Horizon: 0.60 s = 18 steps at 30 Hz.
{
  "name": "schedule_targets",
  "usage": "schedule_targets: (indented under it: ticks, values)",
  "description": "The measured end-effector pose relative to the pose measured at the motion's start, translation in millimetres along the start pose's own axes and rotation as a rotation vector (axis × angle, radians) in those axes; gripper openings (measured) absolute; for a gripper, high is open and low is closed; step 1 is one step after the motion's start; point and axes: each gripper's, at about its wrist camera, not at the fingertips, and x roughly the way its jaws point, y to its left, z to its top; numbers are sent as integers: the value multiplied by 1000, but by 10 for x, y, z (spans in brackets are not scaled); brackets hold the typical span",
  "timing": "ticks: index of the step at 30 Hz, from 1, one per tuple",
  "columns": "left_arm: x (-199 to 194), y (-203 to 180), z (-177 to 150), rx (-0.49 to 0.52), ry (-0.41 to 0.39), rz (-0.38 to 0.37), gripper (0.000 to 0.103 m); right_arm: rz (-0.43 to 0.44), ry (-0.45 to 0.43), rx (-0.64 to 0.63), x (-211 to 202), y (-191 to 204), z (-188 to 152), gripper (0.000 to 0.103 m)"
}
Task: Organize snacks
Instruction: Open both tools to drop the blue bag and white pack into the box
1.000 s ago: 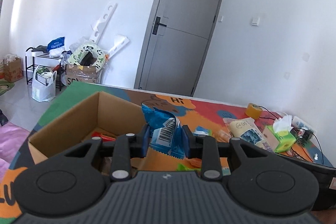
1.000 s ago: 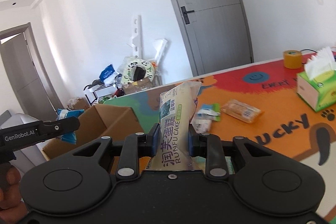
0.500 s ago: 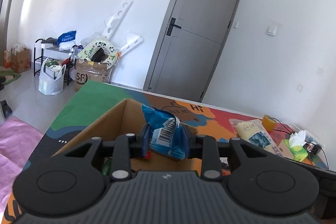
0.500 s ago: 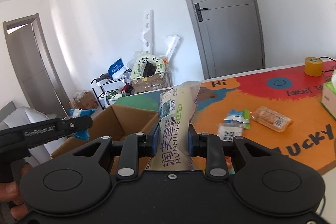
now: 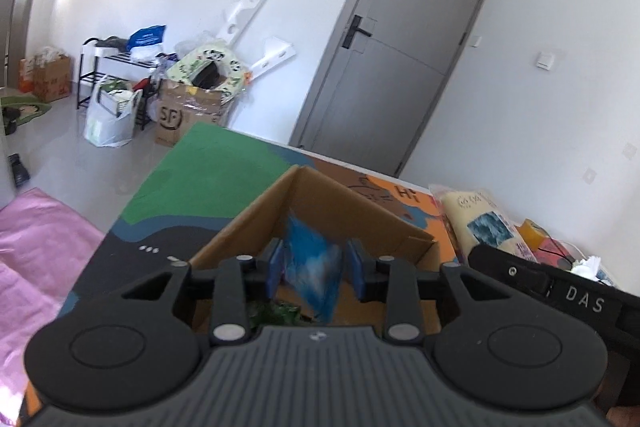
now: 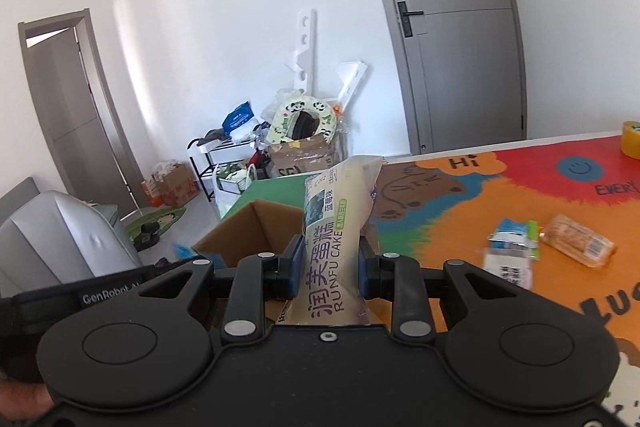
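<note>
While the left gripper (image 5: 316, 269) hangs directly above the box (image 5: 352, 205), its jaws are opening around the blurred blue packet (image 5: 314, 263), apparently slipping downward. The right gripper (image 6: 328, 267), clamped on the upright cake (image 6: 334, 227), stands just beside the box.

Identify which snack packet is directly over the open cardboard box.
The blue packet, between the pads of the opening left hand-held gripper, hangs over the cardboard box. The Runfu cake packet sits in the right hand-held gripper.
</note>
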Motion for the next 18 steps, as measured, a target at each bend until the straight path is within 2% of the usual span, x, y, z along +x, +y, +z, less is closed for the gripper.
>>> schedule_targets:
  ticks: [8,11,14,18]
  values:
    - [-197,140,66,-20,-35,32,36,54,28,4,134,222,-41,27]
    - [-238,184,80,-25,-36,55,41,91,43,8,158,293,-52,29]
    - [-274,167,88,-14,-36,73,46,137,49,16,124,315,-57,37]
    - [-313,117,92,2,-40,84,58,131,27,12,-14,294,-59,49]
